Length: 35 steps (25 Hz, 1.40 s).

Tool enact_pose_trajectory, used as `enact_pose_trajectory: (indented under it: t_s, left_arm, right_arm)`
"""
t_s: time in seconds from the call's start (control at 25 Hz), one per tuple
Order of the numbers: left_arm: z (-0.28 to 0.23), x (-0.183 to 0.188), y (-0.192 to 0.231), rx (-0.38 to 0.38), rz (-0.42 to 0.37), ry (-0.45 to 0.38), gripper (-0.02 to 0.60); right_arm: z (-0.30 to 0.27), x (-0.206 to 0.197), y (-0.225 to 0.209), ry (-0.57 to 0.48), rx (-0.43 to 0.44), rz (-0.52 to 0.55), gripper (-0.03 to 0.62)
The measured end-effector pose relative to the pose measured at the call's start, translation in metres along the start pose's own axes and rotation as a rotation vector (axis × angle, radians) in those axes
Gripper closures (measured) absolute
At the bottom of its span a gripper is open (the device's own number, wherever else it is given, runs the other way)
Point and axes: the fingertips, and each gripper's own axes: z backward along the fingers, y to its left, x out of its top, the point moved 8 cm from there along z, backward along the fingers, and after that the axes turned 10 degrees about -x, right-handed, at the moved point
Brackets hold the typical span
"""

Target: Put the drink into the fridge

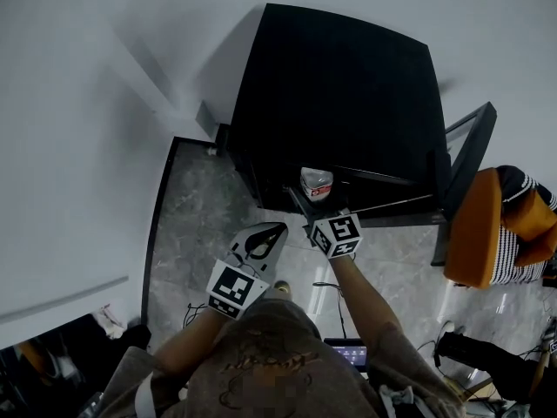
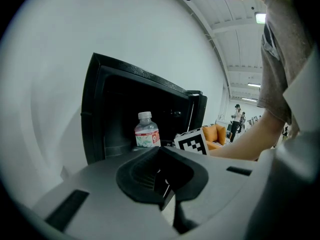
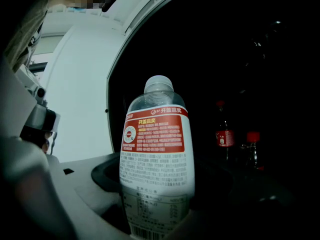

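Observation:
The drink is a clear water bottle (image 1: 316, 182) with a red and white label. My right gripper (image 1: 315, 202) is shut on its lower body and holds it upright at the mouth of the open black fridge (image 1: 339, 85). In the right gripper view the water bottle (image 3: 157, 159) fills the middle, against the dark fridge interior (image 3: 260, 59), with the right gripper (image 3: 159, 220) around its base. My left gripper (image 1: 268, 233) hangs lower left of the fridge, shut and empty. From the left gripper (image 2: 162, 181) I see the water bottle (image 2: 147, 132) in front of the fridge (image 2: 112, 109).
The fridge door (image 1: 466, 159) stands open to the right. Red-capped bottles (image 3: 224, 134) stand inside at the back. An orange chair (image 1: 474, 229) with a person in a striped top (image 1: 522, 216) is at far right. A white wall (image 1: 78, 146) runs along the left. Cables and a screen (image 1: 351, 351) lie on the floor.

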Motion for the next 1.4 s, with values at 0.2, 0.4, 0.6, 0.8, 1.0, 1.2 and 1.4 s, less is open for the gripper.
enact_pose_trajectory:
  t_s: [0.2,0.4,0.6,0.8,1.0,1.2,1.4]
  left_arm:
    - [0.0,-0.007,0.002,0.002,0.018,0.003,0.577]
    - [-0.004,-0.016,0.006,0.005,0.019,0.003,0.577]
    - [-0.008,-0.025,0.004,0.0,0.037,0.012,0.577]
    - [-0.01,-0.036,0.003,0.003,0.05,0.022,0.577]
    - [-0.015,-0.047,-0.002,-0.008,0.065,0.04,0.577]
    - [-0.017,-0.052,-0.002,-0.004,0.074,0.048,0.577]
    - [-0.02,-0.054,-0.002,0.005,0.083,0.049,0.577]
  right_arm:
    - [-0.015,-0.009,-0.003,-0.016,0.0,-0.009,0.255]
    - [-0.033,-0.017,-0.008,-0.022,-0.002,-0.008,0.255]
    - [-0.045,-0.025,-0.015,-0.037,-0.011,-0.025,0.255]
    - [-0.055,-0.036,-0.023,-0.047,-0.023,-0.031,0.255]
    - [-0.067,-0.048,-0.031,-0.038,-0.033,-0.023,0.255]
    - [-0.08,-0.054,-0.042,-0.042,-0.05,-0.02,0.255]
    - [-0.091,-0.061,-0.052,-0.035,-0.066,-0.015,0.255]
